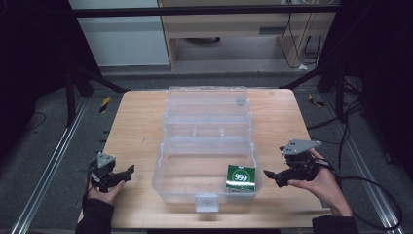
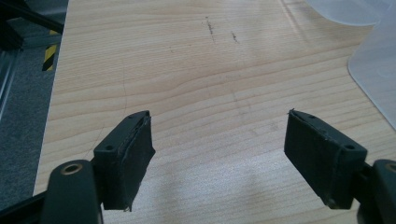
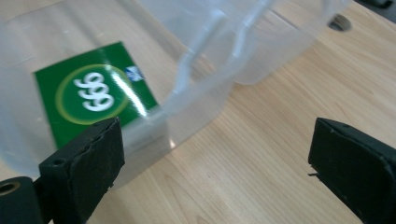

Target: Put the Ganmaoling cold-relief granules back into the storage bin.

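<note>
Beside clear box [image 1: 207, 146] w/ green carton [image 1: 240, 178], right tool [image 1: 271, 174] spread wide, empty; left tool [image 1: 130, 169] likewise.

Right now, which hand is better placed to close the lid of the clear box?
Right. The right tool is open, empty, and right beside the clear box near the green 999 packet; the left tool is apart from the box over bare table.

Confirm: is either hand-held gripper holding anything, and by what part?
Nothing held. Left hand-held gripper and right hand-held gripper both stand open over bare table; green box lies inside the bin.
</note>
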Available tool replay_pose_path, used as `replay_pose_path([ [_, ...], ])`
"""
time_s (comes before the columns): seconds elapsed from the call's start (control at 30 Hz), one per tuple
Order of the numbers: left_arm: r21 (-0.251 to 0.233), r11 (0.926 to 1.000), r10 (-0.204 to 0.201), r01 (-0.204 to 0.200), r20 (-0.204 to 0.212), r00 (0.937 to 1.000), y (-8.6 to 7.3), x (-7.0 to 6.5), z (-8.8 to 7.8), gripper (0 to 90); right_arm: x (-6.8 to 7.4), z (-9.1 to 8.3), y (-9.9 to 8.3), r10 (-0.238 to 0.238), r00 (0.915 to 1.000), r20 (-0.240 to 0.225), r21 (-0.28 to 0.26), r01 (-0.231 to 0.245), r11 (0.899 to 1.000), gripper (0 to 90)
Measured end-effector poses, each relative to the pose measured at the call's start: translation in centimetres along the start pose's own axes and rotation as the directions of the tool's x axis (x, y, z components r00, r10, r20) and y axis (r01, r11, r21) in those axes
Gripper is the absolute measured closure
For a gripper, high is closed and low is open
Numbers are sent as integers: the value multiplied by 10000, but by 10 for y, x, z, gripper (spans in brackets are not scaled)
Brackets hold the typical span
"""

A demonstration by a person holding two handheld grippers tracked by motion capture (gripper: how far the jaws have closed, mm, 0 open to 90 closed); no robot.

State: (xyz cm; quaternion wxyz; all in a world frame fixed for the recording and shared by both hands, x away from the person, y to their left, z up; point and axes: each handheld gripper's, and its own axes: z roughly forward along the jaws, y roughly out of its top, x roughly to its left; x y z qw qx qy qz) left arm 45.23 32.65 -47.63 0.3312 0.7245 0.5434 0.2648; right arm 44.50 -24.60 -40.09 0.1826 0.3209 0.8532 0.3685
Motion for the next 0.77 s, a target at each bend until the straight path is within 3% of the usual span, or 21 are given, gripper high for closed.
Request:
replay_pose_path([
  [0.07, -2, 10000, 17, -17, 23, 10000, 0, 0, 0, 245, -6, 4, -8, 391, 9988, 302, 51, -392, 9992, 34],
  [0.1, -3, 10000, 22, -22, 29, 10000, 0, 0, 0, 252, -12, 7, -15, 839, 9947, 595, -134, -832, 9964, 31],
  [0.13, -13, 10000, 14, -14, 36, 10000, 0, 0, 0, 252, -12, 7, -15, 839, 9947, 595, -134, -832, 9964, 31],
  [0.2, -36, 10000, -2, 2, 62, 10000, 0, 0, -1, 263, -18, 12, -24, 1388, 9858, 945, -417, -1354, 9899, 30],
  [0.23, -20, 10000, 12, -12, 64, 10000, 0, 0, 0, 276, -23, 16, -33, 1857, 9743, 1273, -660, -1784, 9817, 32],
  [0.27, -20, 10000, 12, -12, 64, 10000, 0, 0, 0, 281, -23, 16, -33, 1857, 9743, 1273, -660, -1784, 9817, 32],
  [0.4, 74, 9999, 88, -88, 77, 9999, 0, 0, 1, 295, -30, 24, -50, 2778, 9420, 1884, -1049, -2619, 9594, 36],
  [0.43, 96, 9999, 100, -101, 92, 9999, 0, 0, 2, 298, -34, 28, -57, 3052, 9256, 2239, -1163, -2855, 9513, 33],
  [0.57, 202, 9996, 187, -188, 56, 9998, -1, 0, 4, 296, -40, 33, -69, 3458, 8943, 2841, -1189, -3250, 9382, 29],
  [0.6, 202, 9996, 187, -188, 56, 9998, -1, 0, 4, 295, -40, 33, -69, 3458, 8943, 2841, -1189, -3250, 9382, 29],
  [0.67, 235, 9995, 195, -196, 24, 9998, -1, 0, 6, 289, -43, 34, -76, 3587, 8860, 2938, -1124, -3407, 9334, 33],
  [0.77, 299, 9993, 222, -221, -32, 9997, -2, 1, 7, 281, -45, 35, -80, 3582, 8843, 2995, -979, -3450, 9335, 27],
])
